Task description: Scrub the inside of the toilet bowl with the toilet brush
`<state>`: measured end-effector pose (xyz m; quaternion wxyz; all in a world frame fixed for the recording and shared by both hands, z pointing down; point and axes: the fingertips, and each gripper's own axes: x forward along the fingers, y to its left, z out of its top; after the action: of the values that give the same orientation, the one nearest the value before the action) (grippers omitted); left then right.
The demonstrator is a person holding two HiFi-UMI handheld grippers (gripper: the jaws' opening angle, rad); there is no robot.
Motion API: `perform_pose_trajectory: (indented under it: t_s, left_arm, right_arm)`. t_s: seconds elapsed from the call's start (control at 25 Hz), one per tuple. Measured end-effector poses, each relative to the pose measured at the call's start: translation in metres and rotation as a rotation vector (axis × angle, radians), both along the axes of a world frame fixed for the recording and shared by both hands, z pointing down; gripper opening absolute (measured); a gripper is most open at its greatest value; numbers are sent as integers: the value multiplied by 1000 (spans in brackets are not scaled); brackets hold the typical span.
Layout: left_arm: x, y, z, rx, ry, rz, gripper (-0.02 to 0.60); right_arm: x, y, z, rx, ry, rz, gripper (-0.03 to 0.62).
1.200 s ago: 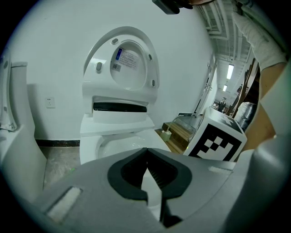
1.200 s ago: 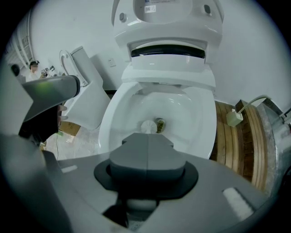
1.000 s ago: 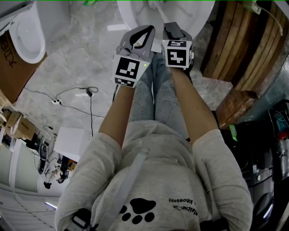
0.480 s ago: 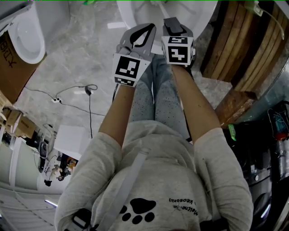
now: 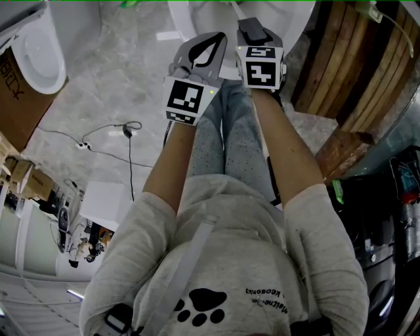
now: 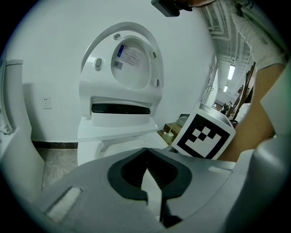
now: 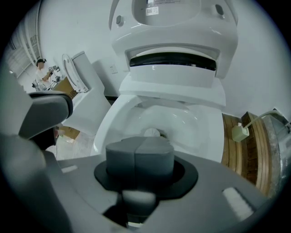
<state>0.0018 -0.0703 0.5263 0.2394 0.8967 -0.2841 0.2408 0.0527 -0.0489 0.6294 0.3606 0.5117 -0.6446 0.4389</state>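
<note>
Directly ahead of the person, at the top edge of the head view, sits the white toilet bowl (image 5: 289,20), and both bare forearms reach toward it side by side. The left tongs (image 5: 219,43) are pressed together at the tips and pinch nothing. In the left gripper view the left tongs (image 6: 145,150) point at the toilet's front, where the lid (image 6: 132,59) stands raised. The marker cube (image 6: 204,136) of the other tongs shows just beside them.

The right tongs (image 5: 251,26) reach a little further, up to the bowl's near rim. In the right gripper view the right tongs (image 7: 136,157) have their pads flat against each other, with nothing between. The toilet bowl (image 7: 182,118) lies open just beyond them, its drain hole (image 7: 152,133) showing at the bottom.

Wooden boards (image 5: 354,65) stand to the right of the toilet. Well apart to the left, a second toilet (image 5: 39,52) stands by a cardboard box (image 5: 16,92). A thin cable (image 5: 129,141) trails over the grey marbled floor (image 5: 118,72).
</note>
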Motion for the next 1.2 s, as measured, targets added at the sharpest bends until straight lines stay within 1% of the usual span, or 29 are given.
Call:
perform_pose_trajectory:
  t_s: [0.44, 0.72, 1.2]
  left_arm:
    - [3, 1, 3, -6, -3, 7, -11]
    - [4, -1, 1, -1, -2, 6, -11]
    - [9, -2, -2, 3, 4, 16, -11]
  right_arm:
    - [16, -16, 0, 17, 4, 14, 153]
    - [34, -25, 0, 30, 26, 47, 153]
    - [52, -27, -9, 39, 38, 112, 153]
